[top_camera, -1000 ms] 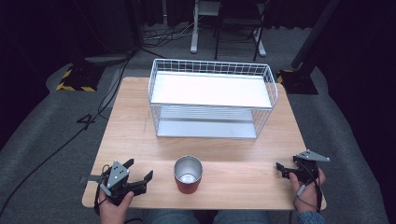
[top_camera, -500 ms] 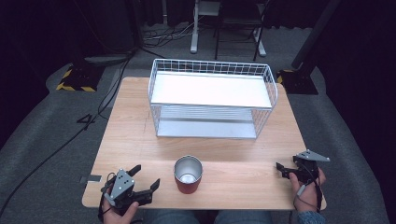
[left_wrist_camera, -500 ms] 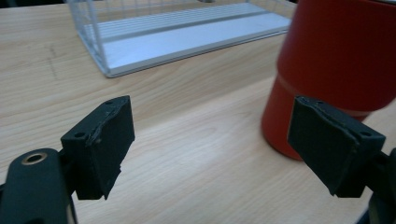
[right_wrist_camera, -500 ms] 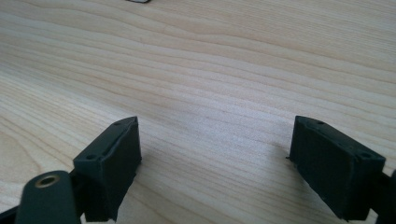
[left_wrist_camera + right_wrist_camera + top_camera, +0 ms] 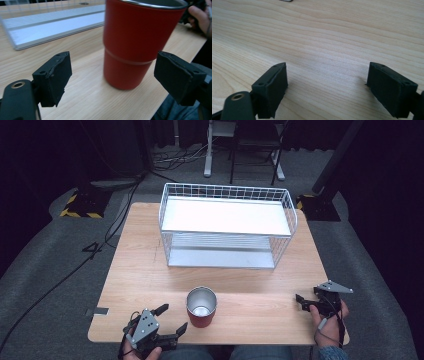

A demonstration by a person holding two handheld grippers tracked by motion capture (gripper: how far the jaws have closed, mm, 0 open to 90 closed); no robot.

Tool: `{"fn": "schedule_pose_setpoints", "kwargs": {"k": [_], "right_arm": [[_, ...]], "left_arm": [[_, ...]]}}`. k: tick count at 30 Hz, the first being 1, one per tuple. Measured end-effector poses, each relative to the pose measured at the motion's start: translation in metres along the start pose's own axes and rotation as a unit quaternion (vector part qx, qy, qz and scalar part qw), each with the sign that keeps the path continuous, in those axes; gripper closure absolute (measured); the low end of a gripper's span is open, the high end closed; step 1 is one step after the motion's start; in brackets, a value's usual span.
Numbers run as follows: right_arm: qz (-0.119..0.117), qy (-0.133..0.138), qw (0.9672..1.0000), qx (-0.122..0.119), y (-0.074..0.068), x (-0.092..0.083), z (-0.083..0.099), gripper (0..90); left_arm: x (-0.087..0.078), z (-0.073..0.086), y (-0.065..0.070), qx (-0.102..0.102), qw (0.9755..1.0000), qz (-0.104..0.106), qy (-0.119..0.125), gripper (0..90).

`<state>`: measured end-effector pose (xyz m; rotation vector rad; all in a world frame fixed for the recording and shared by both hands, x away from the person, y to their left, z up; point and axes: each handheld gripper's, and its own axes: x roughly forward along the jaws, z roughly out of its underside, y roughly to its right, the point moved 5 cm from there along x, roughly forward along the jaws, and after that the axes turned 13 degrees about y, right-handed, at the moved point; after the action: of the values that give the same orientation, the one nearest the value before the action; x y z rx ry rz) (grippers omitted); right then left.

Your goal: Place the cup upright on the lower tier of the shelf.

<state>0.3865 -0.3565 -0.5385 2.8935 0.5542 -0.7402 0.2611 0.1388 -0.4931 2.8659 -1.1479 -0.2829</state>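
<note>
The red cup (image 5: pixel 201 307) stands straight up near the front edge of the wooden table (image 5: pixel 140 265), with its open mouth facing up and its long side going up and down. Its rim and inside are shiny silver, and a thin line runs around its red wall. No words or labels can be seen on the side that faces the left gripper view. The left gripper (image 5: pixel 171 319) sits just beside the cup, pointing at it, with its jaws spread wide and not touching it. Behind the cup, near the middle of the table, stands a white wire basket (image 5: pixel 227 227). The right gripper (image 5: pixel 301 301) rests far off at the right edge, and its jaws are wide apart too, over bare wood.
</note>
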Motion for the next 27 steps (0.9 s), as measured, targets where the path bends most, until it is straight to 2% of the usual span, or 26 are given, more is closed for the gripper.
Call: {"fn": "schedule_pose_setpoints", "kwargs": {"k": [1,8,16,18,19,23,27], "right_arm": [[0.000,0.000,1.0000,0.000,0.000,0.000,0.000,17.1],[0.001,0.001,1.0000,-0.003,0.000,0.000,0.000,17.3],[0.000,0.000,1.0000,-0.002,0.000,0.000,0.000,17.3],[0.000,0.000,1.0000,-0.002,0.000,0.000,0.000,17.3],[0.001,0.000,1.0000,-0.002,0.000,0.000,0.000,17.3],[0.000,0.000,1.0000,-0.002,0.000,0.000,0.000,17.3],[0.000,0.000,1.0000,-0.001,0.000,0.000,0.000,17.3]], "left_arm": [[0.005,0.001,0.004,-0.002,1.0000,0.005,0.001,15.1],[0.019,0.005,0.014,-0.019,0.9998,0.001,-0.008,15.1],[0.035,0.007,0.024,-0.012,0.9994,0.021,-0.024,15.1],[0.040,0.008,0.026,-0.009,0.9995,0.018,-0.026,13.8],[0.043,0.008,0.025,-0.004,0.9996,0.007,-0.029,14.2],[0.049,0.011,0.025,-0.009,0.9993,0.006,-0.035,13.1],[0.060,0.015,0.026,-0.002,0.9991,-0.001,-0.042,10.7]]}}
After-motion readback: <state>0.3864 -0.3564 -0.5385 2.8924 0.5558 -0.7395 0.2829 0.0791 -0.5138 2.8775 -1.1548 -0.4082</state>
